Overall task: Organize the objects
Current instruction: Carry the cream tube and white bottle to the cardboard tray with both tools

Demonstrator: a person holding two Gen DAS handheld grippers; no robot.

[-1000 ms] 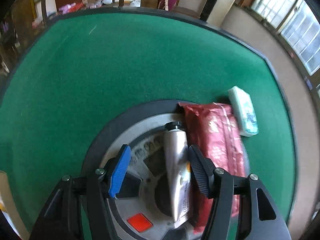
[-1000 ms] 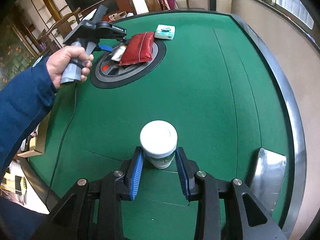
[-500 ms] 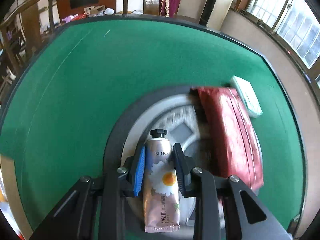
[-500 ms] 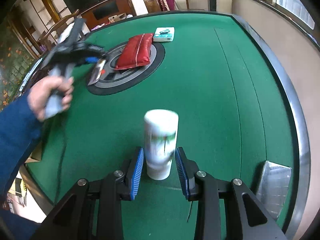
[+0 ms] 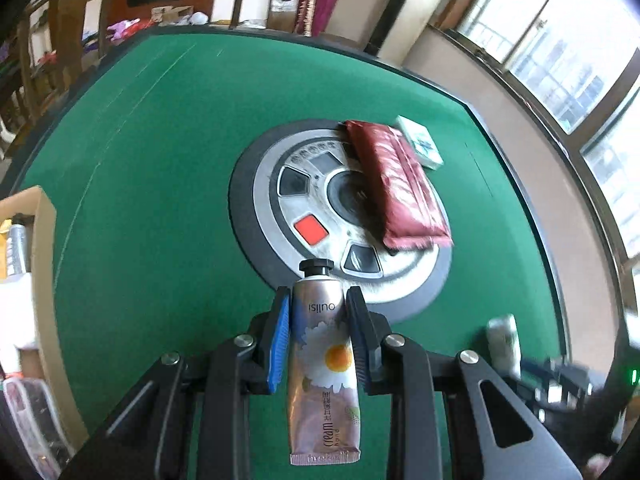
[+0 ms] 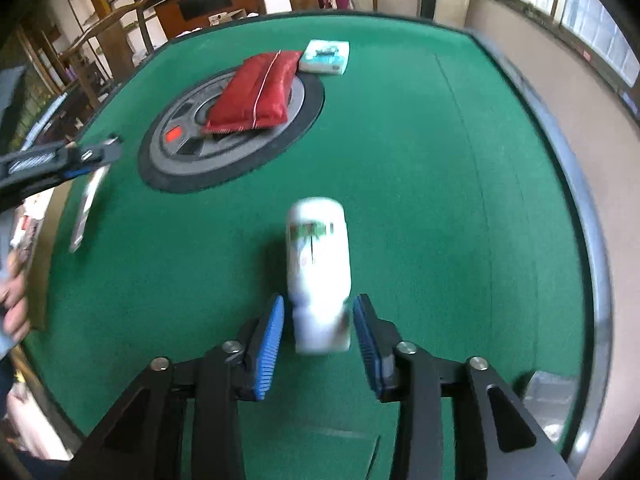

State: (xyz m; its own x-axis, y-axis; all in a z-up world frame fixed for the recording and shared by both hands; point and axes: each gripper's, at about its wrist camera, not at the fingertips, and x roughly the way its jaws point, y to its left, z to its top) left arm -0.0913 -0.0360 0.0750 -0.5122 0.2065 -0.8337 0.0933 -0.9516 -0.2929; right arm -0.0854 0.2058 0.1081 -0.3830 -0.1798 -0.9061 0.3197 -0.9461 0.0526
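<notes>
Right gripper (image 6: 318,334) jaws had just been opening, pads clear of the blurred white bottle (image 6: 318,272) on the green felt, so it risked toppling; left gripper (image 5: 318,336) clamped the hand cream tube (image 5: 323,364) near its cap, tail free to swing.

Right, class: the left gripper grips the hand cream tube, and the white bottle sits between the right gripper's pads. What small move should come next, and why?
Probably carry the hand cream tube toward the cardboard box at the table's left edge. The left gripper is clamped on it, lifted off the round centre panel. The right gripper has just been opening, pads clear of the white bottle.
</notes>
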